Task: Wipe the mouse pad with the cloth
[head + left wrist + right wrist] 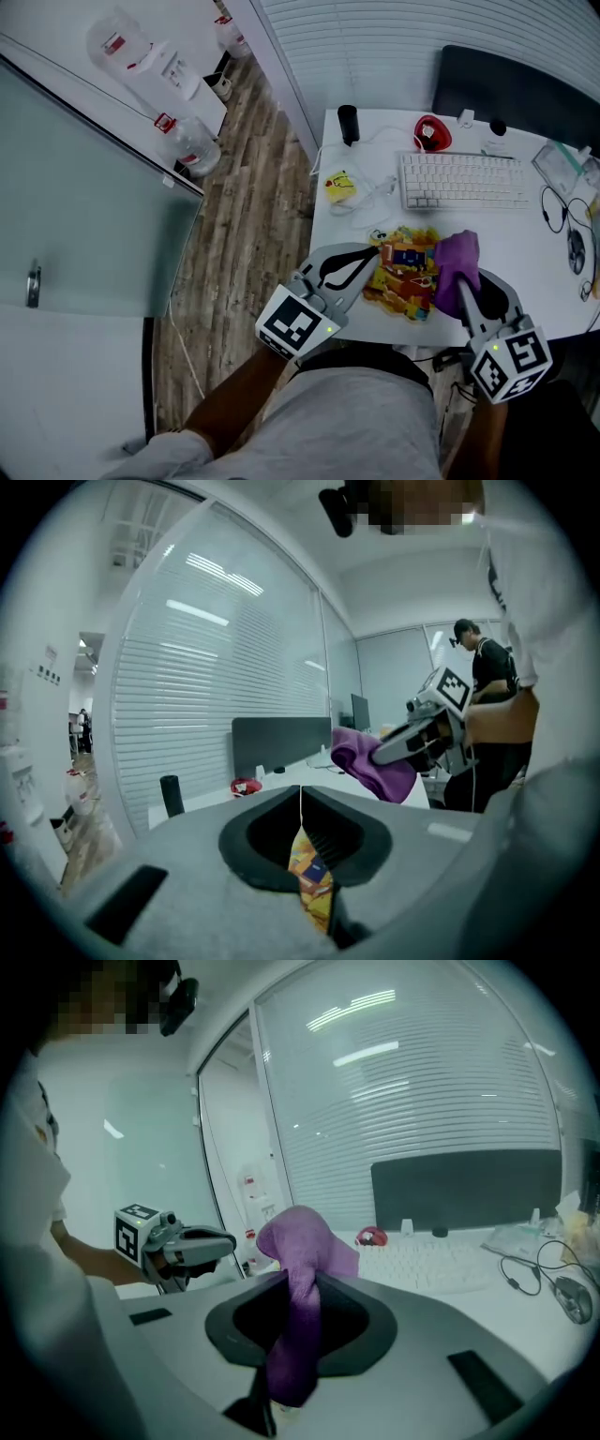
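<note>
The colourful mouse pad [405,270] is at the white desk's near edge, in front of the keyboard. My left gripper [374,252] is shut on its left edge; in the left gripper view a strip of the mouse pad [313,885] shows pinched between the closed jaws of the left gripper [301,801]. The purple cloth [457,266] is bunched over the pad's right side, and my right gripper [462,287] is shut on it. In the right gripper view the cloth [298,1269] hangs out of the right gripper [300,1283]. The cloth hides the pad's right part.
A white keyboard [466,180] lies behind the pad, with a red object [432,133], a black cylinder [349,124] and a yellow item [341,186] nearby. A mouse [576,249] and cables are at the right, a dark monitor [511,89] at the back. Water bottles [192,142] stand on the floor at the left.
</note>
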`<move>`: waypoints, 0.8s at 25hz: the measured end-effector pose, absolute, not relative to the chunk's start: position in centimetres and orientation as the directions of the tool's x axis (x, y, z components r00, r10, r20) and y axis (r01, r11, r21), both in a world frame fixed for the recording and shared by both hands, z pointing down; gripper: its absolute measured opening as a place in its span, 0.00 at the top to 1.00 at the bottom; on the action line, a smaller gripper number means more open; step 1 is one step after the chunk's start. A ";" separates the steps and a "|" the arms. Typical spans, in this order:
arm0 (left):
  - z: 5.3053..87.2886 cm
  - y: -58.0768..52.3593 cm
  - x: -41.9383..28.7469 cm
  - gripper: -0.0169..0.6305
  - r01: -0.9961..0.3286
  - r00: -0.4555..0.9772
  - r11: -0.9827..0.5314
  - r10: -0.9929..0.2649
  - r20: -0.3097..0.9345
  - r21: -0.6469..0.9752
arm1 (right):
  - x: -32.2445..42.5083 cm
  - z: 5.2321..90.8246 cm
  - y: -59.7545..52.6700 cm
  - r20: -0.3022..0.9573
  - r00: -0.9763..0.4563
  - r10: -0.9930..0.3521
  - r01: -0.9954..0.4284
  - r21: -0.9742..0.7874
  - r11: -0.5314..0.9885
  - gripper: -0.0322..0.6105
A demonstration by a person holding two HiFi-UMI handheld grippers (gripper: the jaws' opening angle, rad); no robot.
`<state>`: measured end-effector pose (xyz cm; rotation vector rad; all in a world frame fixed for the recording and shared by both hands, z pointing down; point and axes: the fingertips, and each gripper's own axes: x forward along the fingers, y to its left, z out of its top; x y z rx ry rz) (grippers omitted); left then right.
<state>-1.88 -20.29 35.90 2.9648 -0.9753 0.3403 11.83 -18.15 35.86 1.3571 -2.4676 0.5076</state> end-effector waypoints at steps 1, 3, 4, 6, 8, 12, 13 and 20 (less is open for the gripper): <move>35.1 -20.3 -2.0 0.95 -0.594 0.783 -0.802 -0.594 0.186 -0.062 | 11.6 35.2 -18.2 0.379 -0.529 -0.759 -0.847 -0.176 0.502 0.85; 33.5 -20.1 -2.2 0.95 -0.613 0.777 -0.789 -0.611 0.149 -0.037 | 11.0 33.8 -18.3 0.324 -0.545 -0.773 -0.838 -0.190 0.511 0.85; 32.7 -20.1 -2.3 0.95 -0.622 0.774 -0.783 -0.619 0.130 -0.024 | 10.7 33.0 -18.4 0.294 -0.554 -0.779 -0.833 -0.195 0.518 0.85; 31.3 -19.9 -2.6 0.95 -0.632 0.771 -0.775 -0.631 0.092 -0.011 | 10.2 31.7 -18.4 0.233 -0.569 -0.789 -0.822 -0.198 0.534 0.85; 30.1 -19.8 -3.0 0.95 -0.640 0.767 -0.768 -0.639 0.058 -0.008 | 9.8 30.6 -18.4 0.176 -0.582 -0.794 -0.811 -0.192 0.552 0.85; 27.9 -19.4 -3.5 0.95 -0.646 0.763 -0.763 -0.646 -0.004 -0.020 | 9.0 28.4 -17.9 0.059 -0.613 -0.788 -0.784 -0.171 0.597 0.85; 27.5 -19.2 -3.6 0.95 -0.646 0.764 -0.763 -0.645 -0.019 -0.025 | 8.8 27.9 -17.7 0.028 -0.621 -0.783 -0.776 -0.163 0.610 0.85; 25.8 -18.0 -3.2 0.95 -0.625 0.780 -0.778 -0.619 -0.095 -0.067 | 7.7 25.1 -16.2 -0.147 -0.675 -0.723 -0.714 -0.116 0.690 0.85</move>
